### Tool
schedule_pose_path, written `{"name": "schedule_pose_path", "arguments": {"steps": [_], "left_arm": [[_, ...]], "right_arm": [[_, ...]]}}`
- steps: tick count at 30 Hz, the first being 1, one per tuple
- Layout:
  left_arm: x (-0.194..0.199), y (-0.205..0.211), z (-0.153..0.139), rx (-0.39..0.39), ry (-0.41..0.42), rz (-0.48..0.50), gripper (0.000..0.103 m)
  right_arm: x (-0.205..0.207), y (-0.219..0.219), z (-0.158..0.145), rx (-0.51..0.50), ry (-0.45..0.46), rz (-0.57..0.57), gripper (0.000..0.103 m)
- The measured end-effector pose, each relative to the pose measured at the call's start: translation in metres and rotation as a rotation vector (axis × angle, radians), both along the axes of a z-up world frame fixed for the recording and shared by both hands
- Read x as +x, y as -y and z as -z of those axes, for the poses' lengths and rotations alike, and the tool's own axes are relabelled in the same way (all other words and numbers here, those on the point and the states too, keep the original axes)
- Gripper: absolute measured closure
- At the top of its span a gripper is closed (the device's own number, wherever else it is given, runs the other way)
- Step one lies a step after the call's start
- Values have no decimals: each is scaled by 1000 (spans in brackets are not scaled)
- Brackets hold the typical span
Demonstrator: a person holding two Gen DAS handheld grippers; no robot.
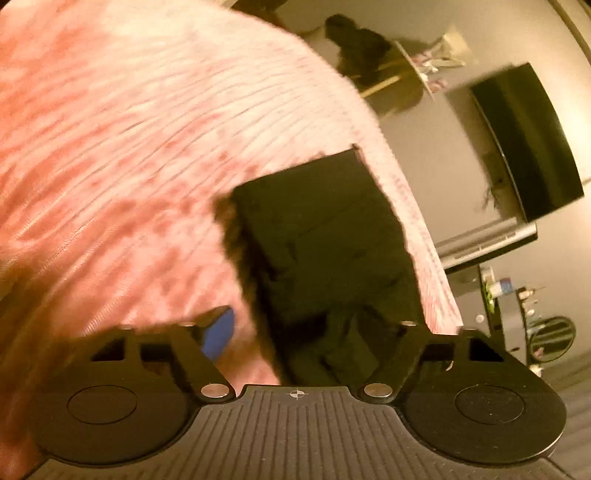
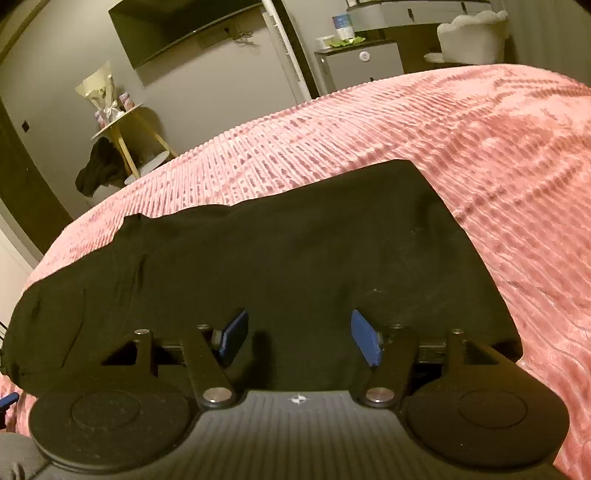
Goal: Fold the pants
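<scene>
Black pants (image 2: 280,258) lie folded flat on the pink ribbed bedspread (image 2: 480,155) as you hold both grippers over them.

Your right gripper (image 2: 299,338) hangs just above the near edge of the pants, its two blue pads (image 2: 232,334) spread apart with only loose cloth showing between them and nothing clamped. Your left gripper (image 1: 295,332) looks along the dark folded cloth from its end; the view is smeared, one blue pad (image 1: 221,332) shows against the bedspread, the other is lost against the black fabric, so you cannot tell whether it grips anything. Beyond the bed, a dark television (image 2: 184,29) hangs on the wall, a small round side table (image 2: 118,125) carries a wrapped bouquet (image 2: 101,92), and a dark garment (image 2: 98,173) droops beside it.
</scene>
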State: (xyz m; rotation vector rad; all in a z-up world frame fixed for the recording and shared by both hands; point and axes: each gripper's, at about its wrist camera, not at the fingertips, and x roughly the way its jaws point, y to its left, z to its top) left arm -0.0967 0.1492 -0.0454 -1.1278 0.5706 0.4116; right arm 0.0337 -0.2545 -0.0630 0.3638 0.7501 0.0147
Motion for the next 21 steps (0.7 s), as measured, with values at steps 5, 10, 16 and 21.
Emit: {"name": "schedule_pose_path", "arguments": {"steps": [5,10,16,21], "left_arm": [[21,-17,14,-31,41,33,42],[45,-18,17,5,35,66,25],[61,-17,6,98,-35,111,57],[56,-1,-42,289,18,219,82]], "right_arm": [[0,6,0,45,5,24,39],[-2,13,2,118,16,67,39],[-7,18,-2,180,22,115,42],[-18,30,-8,261,39,168,45]]}}
